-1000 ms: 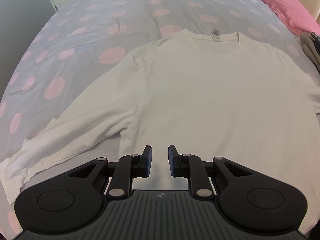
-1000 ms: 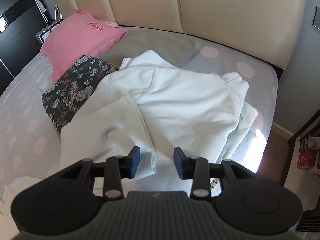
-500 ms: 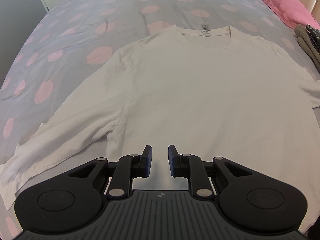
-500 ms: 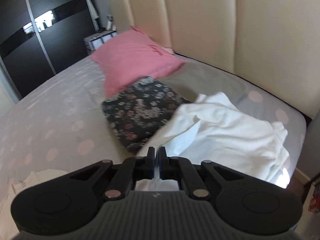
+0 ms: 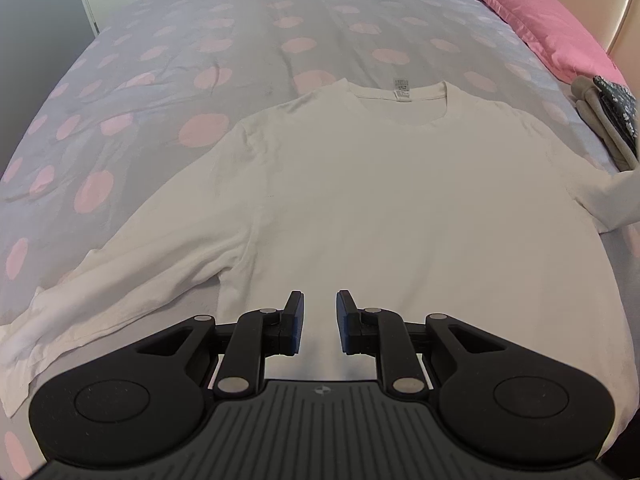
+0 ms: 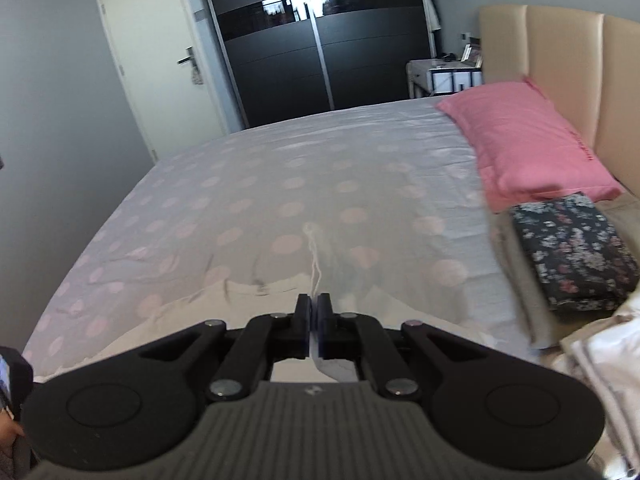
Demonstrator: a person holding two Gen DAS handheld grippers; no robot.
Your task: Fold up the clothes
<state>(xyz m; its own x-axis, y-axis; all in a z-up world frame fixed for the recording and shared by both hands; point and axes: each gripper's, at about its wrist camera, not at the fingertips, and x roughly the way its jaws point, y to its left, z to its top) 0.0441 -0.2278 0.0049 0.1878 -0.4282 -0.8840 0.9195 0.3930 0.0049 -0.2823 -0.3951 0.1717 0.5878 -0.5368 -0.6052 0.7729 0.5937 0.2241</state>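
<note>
Left wrist view gives you the white long-sleeved shirt [image 5: 400, 208] spread flat on the polka-dot bedspread [image 5: 180, 52], collar and label at the far end, hem at the near end. Your left gripper [image 5: 319, 322] hangs over the near part of the shirt's body, just right of the armpit, and its jaws stand a little apart with only cloth seen below the gap; the pads pinch nothing. One sleeve runs out to the near left, its cuff at the edge of the view; the other sleeve runs off to the right. Farther right lies a folded beige garment [image 5: 600, 128] with a dark floral one [image 5: 618, 106] on top, and beyond them a pink pillow [image 5: 548, 20] at the headboard. Through the right wrist view, your right gripper [image 6: 314, 322] has its jaws pressed together on a thin edge of white fabric [image 6: 334, 368], which shows below the pads, with a white thread [image 6: 314, 256] trailing away from the tips. More white cloth [image 6: 600, 360], blurred, is bunched at the near right, beside the dark floral garment. At the far end of the room stand a dark wardrobe [image 6: 320, 40] and a white door [image 6: 160, 68].
</note>
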